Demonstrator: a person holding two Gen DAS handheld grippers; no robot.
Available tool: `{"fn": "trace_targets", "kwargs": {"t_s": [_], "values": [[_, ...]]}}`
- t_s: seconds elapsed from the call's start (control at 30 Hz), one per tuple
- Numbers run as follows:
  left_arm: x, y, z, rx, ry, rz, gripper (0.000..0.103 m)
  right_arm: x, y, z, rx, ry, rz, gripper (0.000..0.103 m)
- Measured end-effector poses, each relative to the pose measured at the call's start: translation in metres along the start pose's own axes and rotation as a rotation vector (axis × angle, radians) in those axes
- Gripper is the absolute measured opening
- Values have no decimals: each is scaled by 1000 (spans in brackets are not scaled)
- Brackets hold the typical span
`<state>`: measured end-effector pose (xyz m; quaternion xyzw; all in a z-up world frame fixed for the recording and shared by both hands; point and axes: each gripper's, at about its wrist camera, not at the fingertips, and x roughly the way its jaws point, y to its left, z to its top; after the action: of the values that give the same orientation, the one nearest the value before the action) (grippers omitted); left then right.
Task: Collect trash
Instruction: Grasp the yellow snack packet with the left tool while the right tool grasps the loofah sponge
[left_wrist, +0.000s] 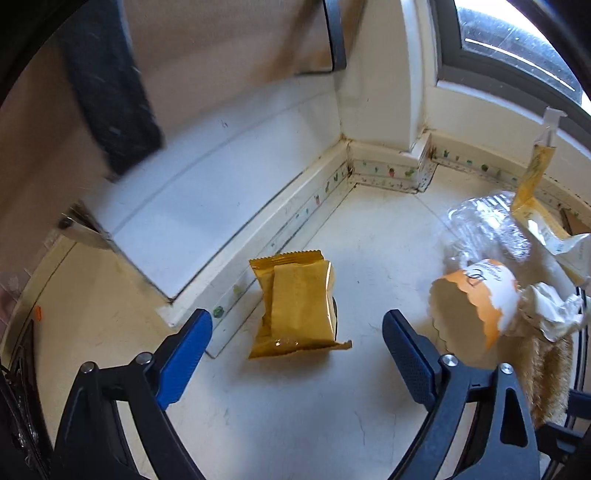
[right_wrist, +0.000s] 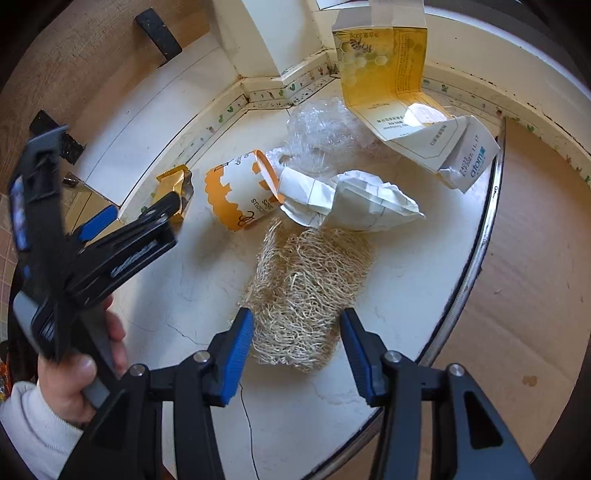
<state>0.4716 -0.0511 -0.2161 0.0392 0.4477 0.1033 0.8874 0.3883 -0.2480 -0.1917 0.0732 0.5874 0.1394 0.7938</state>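
Note:
A yellow snack wrapper (left_wrist: 295, 310) lies on the white round surface (left_wrist: 295, 406), close to the wall trim. My left gripper (left_wrist: 297, 326) hangs over it, open wide, one finger on each side and neither touching. To its right are a torn orange-and-white paper cup (left_wrist: 480, 295), crumpled white paper (right_wrist: 354, 203), clear plastic film (right_wrist: 325, 136) and a flattened yellow carton (right_wrist: 388, 74). A tan fibrous loofah (right_wrist: 306, 280) lies between the fingers of my right gripper (right_wrist: 297, 341), whose pads stand at its edges without squeezing it.
The surface ends at a metal rim (right_wrist: 491, 206), with brown floor (right_wrist: 535, 277) beyond on the right. A wall corner with cactus-patterned trim (left_wrist: 388, 173) closes off the back. A hand in a white sleeve (right_wrist: 74, 369) holds the left gripper (right_wrist: 136, 212).

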Motion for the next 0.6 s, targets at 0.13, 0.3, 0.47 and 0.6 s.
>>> {"fn": "trace_targets", "kwargs": {"t_s": [0.13,0.3,0.47,0.6], "values": [[18,-2,5,-19,25,6,88,-4,-13,-6,22,7,27,38],[31,-3,8,-47,70,-11,72,-7,-20,-11,31,9,50,35],[37,-4,7,-83,94,-35,58,-9,-21,-14,36,3,69,33],[33,-11,6,-64,96,-39,41,-20,-21,-21,27,-31,83,32]]}}
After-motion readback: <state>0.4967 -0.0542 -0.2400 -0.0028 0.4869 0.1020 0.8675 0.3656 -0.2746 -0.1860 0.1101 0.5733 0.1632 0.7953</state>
